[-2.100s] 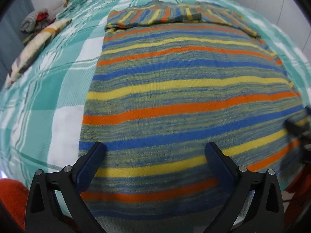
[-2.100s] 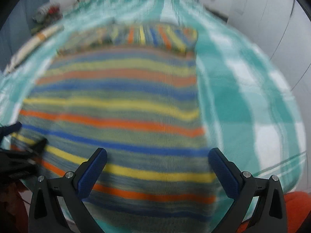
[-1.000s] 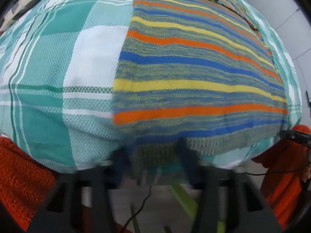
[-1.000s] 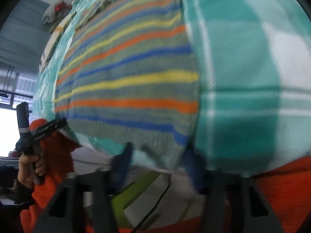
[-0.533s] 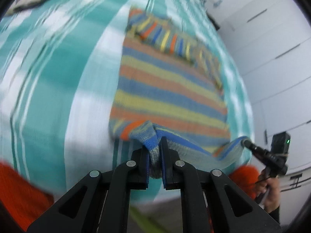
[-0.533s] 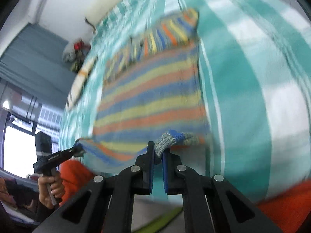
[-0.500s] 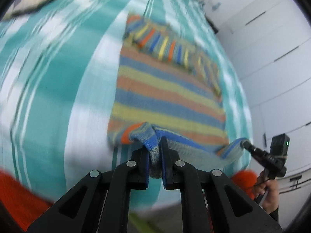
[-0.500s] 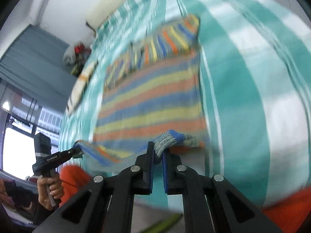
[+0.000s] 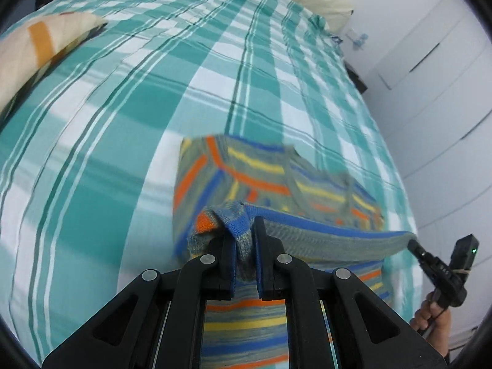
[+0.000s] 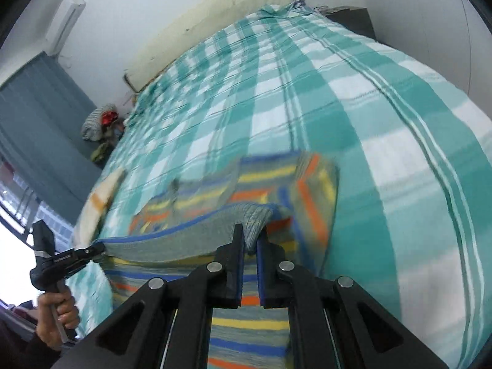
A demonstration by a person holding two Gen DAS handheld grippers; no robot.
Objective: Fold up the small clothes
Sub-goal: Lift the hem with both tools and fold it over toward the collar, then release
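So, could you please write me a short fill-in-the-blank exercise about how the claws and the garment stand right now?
1. The left claw is shut on the hem of the striped ____.
2. The right claw grips the same hem, so the edge between the two claws hangs ____ the bed.
3. The bedsheet has a white and ____ check.
4. A patterned ____ lies at the sheet's far left edge in the left wrist view.

Missing words: sweater; above; teal; pillow
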